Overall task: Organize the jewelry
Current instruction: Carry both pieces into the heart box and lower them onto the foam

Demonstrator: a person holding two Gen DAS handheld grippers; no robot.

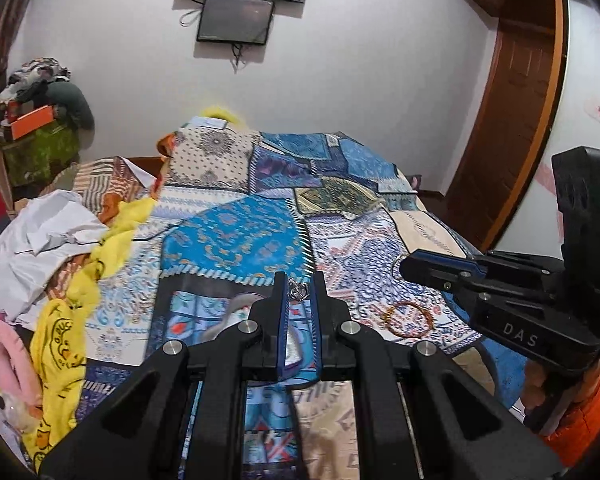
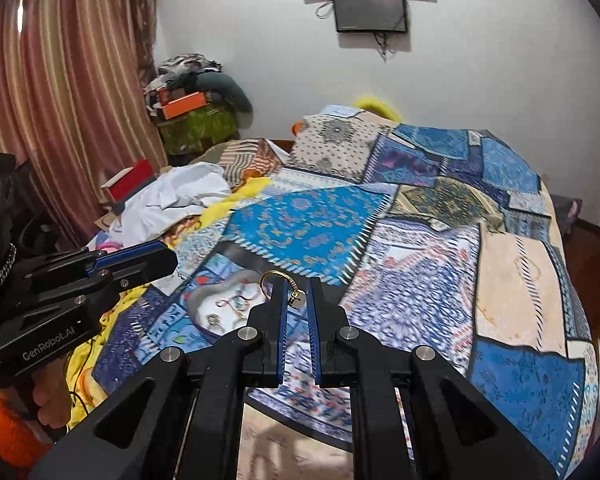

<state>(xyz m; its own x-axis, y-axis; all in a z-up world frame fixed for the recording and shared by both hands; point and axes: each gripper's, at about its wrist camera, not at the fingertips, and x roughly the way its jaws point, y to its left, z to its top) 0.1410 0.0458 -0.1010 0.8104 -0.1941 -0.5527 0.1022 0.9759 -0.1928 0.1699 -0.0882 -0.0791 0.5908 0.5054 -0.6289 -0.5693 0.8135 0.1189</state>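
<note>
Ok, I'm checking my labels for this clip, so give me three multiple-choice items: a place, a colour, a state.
1. Where does the orange beaded bracelet lie?
A. on the patchwork bedspread
B. on the orange box
C. in the left gripper

2. What colour is the ring at the right gripper's tips?
A. silver
B. gold
C. black

3. How is the left gripper?
A. wide open and empty
B. lying on the bed
C. shut on a small silver piece

A: the orange beaded bracelet lies flat on the patchwork bedspread.
B: the ring at the right gripper gleams gold.
C: the small silver piece sits between the left gripper fingertips.
</note>
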